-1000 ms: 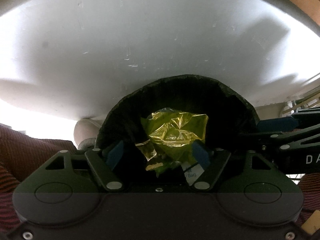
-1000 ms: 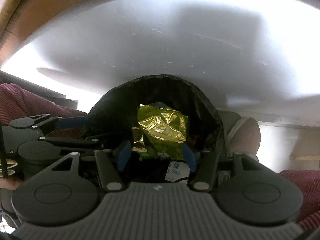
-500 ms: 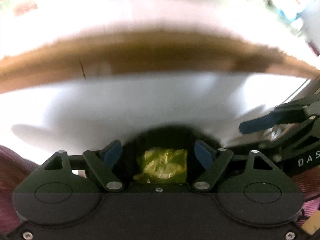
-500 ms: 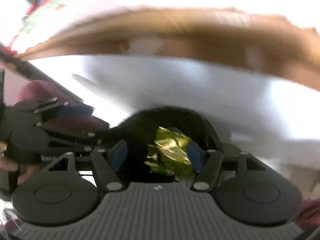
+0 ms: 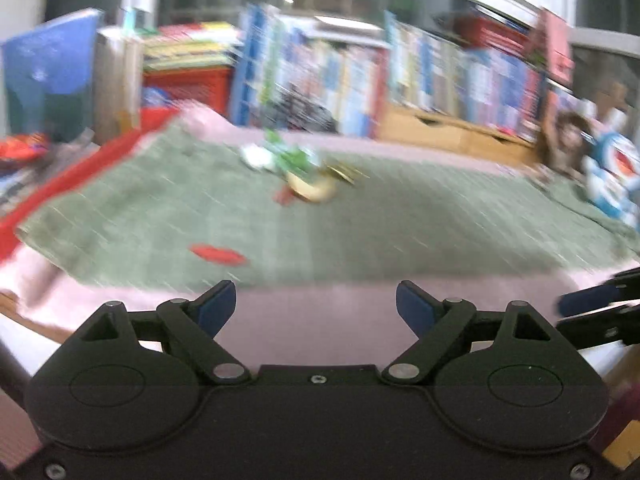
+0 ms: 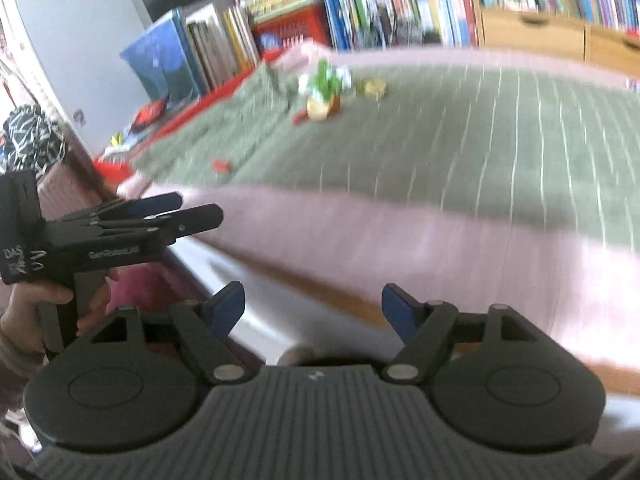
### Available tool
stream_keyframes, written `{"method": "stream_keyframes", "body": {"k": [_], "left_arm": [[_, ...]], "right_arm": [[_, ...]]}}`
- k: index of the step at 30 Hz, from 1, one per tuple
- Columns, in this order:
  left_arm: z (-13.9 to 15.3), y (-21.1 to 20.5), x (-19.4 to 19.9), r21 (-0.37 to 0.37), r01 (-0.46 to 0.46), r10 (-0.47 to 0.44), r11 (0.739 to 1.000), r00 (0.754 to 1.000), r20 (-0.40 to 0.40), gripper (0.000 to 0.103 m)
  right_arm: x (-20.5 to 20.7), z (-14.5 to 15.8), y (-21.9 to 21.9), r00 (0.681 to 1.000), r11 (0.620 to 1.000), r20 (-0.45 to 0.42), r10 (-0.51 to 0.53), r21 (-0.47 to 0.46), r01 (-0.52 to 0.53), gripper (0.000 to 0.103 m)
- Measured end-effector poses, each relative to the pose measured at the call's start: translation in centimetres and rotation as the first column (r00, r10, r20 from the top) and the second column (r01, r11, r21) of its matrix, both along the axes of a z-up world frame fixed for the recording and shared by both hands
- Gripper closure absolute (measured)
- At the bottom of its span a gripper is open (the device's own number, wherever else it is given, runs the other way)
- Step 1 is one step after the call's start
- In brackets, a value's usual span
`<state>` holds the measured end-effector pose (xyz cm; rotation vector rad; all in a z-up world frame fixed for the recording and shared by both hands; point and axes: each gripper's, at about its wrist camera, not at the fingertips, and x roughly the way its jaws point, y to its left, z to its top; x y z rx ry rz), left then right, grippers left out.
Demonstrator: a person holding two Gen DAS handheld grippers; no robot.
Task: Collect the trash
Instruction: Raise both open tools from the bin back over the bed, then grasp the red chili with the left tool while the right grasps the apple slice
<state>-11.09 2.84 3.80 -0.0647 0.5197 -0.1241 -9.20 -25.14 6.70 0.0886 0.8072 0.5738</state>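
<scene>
A heap of trash (image 5: pixel 304 172) lies far out on the green cloth (image 5: pixel 400 232): green and white wrappers, a yellowish lump and a red bit. A flat red scrap (image 5: pixel 218 254) lies nearer. The right wrist view shows the same heap (image 6: pixel 324 94) and red scrap (image 6: pixel 221 165). My left gripper (image 5: pixel 314 296) hangs over the pink cloth edge, its jaws opening with nothing between them. My right gripper (image 6: pixel 312 298) is likewise empty and opening. Each shows in the other's view: the left gripper (image 6: pixel 198 206) held by a hand (image 6: pixel 24 308), the right gripper (image 5: pixel 580 314) at the right edge.
The table (image 6: pixel 360 304) has a wooden front edge under a pink cloth (image 6: pixel 400 240). Rows of books (image 5: pixel 440 72), a red crate (image 5: pixel 188 84) and a wooden drawer box (image 5: pixel 448 132) stand behind it. A red tray edge (image 5: pixel 80 172) borders the cloth's left. The frames are motion-blurred.
Both grippers have risen from over a black-lined bin holding a yellow-green wrapper, up past the table's underside and edge, and now face the tabletop. Their jaws stand wider.
</scene>
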Motion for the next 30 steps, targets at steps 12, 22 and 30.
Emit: {"method": "stream_keyframes", "body": {"k": [12,22,30], "left_arm": [[-3.3,3.0,7.1,0.081,-0.119,0.117,0.99,0.993,0.034,0.029],[-5.1,3.3,8.4,0.098,-0.074,0.072,0.992,0.997,0.025,0.037],[-5.3,3.5,8.0,0.09,-0.082,0.077,0.993,0.995,0.058,0.06]], "right_arm": [[9.7,1.6,5.5,0.984,0.996,0.167,-0.069,-0.039,0.076,0.019],[18.6,-2.0,11.7,0.991,0.985,0.132,-0.035,-0.166,0.056,0.019],[21.8,-4.5,15.2,0.994,0.977,0.106,-0.021,-0.209,0.043,0.019]]}}
